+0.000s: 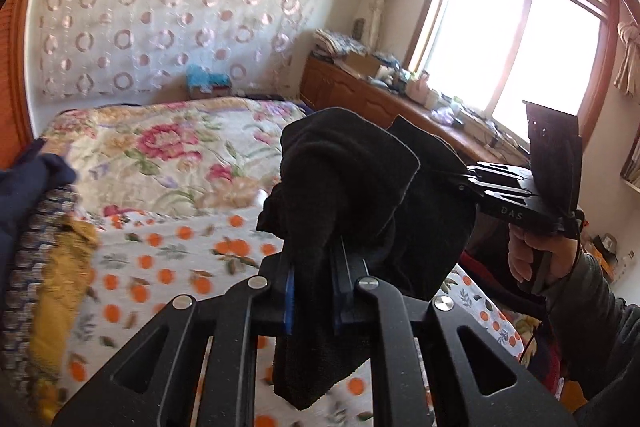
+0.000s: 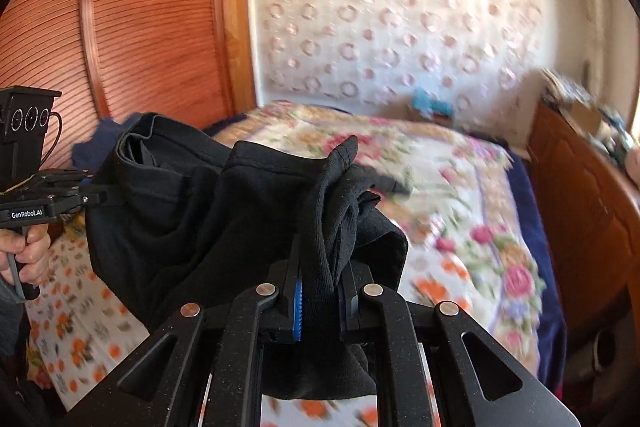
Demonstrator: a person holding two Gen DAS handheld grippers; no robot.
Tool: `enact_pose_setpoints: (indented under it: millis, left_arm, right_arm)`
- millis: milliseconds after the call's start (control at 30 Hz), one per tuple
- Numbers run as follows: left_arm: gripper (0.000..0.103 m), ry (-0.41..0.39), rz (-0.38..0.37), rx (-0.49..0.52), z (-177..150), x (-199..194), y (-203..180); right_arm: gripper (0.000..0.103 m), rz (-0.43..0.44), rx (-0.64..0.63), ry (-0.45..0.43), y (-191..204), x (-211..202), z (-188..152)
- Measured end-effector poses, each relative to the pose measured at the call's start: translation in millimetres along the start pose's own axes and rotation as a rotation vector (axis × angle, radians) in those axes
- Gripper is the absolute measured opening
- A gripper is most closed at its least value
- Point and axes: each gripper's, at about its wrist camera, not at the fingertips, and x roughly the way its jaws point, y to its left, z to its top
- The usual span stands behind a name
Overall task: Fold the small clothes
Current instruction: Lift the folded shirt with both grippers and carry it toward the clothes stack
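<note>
Black garment [image 1: 352,163] clamped between both hand-held grippers

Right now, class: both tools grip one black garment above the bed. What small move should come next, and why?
Probably draw the two hands apart. The black garment hangs bunched and creased between the left gripper and right gripper, both shut on it, above the bed; spreading it should flatten it for folding.

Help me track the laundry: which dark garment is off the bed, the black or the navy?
The black garment: left gripper and right gripper both pinch it aloft, while the navy one lies on the bed.
</note>
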Motion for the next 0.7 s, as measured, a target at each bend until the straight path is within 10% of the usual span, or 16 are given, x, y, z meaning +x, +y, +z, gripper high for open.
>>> enact_pose_setpoints:
  millis: [433,700]
  left_arm:
    - [0.014,-0.210,0.292,-0.132,10.8,-145.1,139.1]
    - [0.014,-0.227,0.442,-0.285,-14.7,-174.5,223.1]
  right_arm:
    - [0.011,0.261,-0.199,-0.120,139.4,114.7,138.5]
    - [0.011,0.426,-0.174,-0.010,172.6,240.6,199.0]
